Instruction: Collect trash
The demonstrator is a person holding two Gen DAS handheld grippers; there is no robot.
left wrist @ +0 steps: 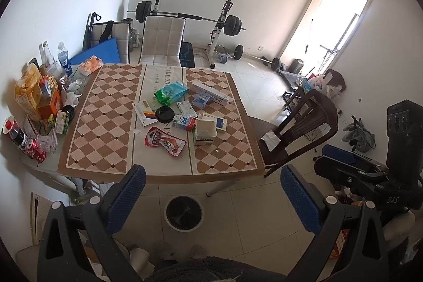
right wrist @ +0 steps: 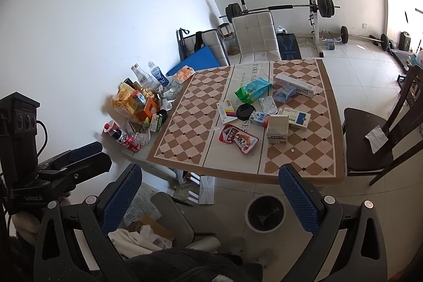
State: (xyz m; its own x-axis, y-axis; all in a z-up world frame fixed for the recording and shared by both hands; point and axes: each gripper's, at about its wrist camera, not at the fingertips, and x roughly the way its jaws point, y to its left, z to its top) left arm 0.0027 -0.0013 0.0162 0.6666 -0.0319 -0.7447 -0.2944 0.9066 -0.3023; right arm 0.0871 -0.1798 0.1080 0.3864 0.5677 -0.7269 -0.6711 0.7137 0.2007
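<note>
Near table edge: left gripper (left wrist: 212, 192) and right gripper (right wrist: 210, 192) spread, empty. Risk: flat red pouch (left wrist: 165, 142) slipping; toss missing bin (left wrist: 183, 213) below.

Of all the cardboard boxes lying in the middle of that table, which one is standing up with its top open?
The white carton nearest the table's front edge: it stands upright with its flap raised, while the long white box and the blue-and-white box lie flat and closed.
</note>
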